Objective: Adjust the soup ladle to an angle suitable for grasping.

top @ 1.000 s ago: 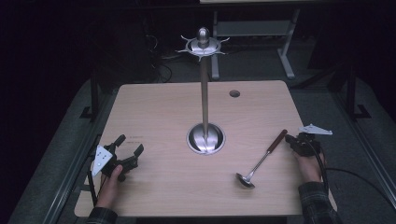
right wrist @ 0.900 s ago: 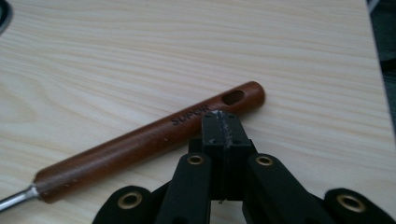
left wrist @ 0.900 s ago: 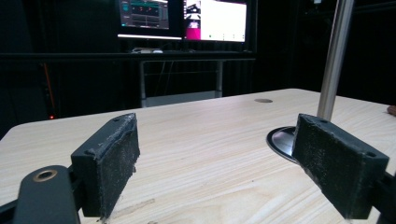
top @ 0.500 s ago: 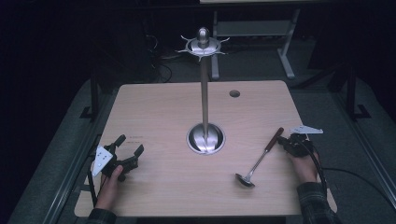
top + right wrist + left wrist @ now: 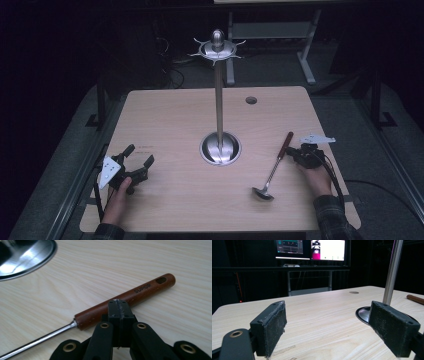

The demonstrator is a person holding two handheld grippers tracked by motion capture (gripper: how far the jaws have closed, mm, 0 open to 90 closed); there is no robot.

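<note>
Resting low near the bench's (image 5: pixel 165 105) right edge, right hand-held gripper (image 5: pixel 296 155): jaws clenched together, tips just beside the ladle's (image 5: pixel 274 167) wooden handle. Left hand-held gripper (image 5: pixel 140 157): released, jaws wide, by the front-left edge. Open bench between them, around the stand (image 5: pixel 219 147).

Ladle (image 5: pixel 105 307): handle is reddish-brown wood w/ smooth satin sheen right at the right gripper (image 5: pixel 117 302) tips; shaft beyond it is bright polished metal. Right gripper's pads are matt black, slightly grainy; arms are matt black plastic w/ brass-look rivets. Left gripper (image 5: pixel 329 327): pads (image 5: pixel 273 327) are rough dark foam/rubber, matt. Table (image 5: pixel 319 312) under both is pale wood grain, low sheen. Stand (image 5: pixel 220 147) ahead of the left gripper is glossy mirror-like steel, base & pole.
</note>
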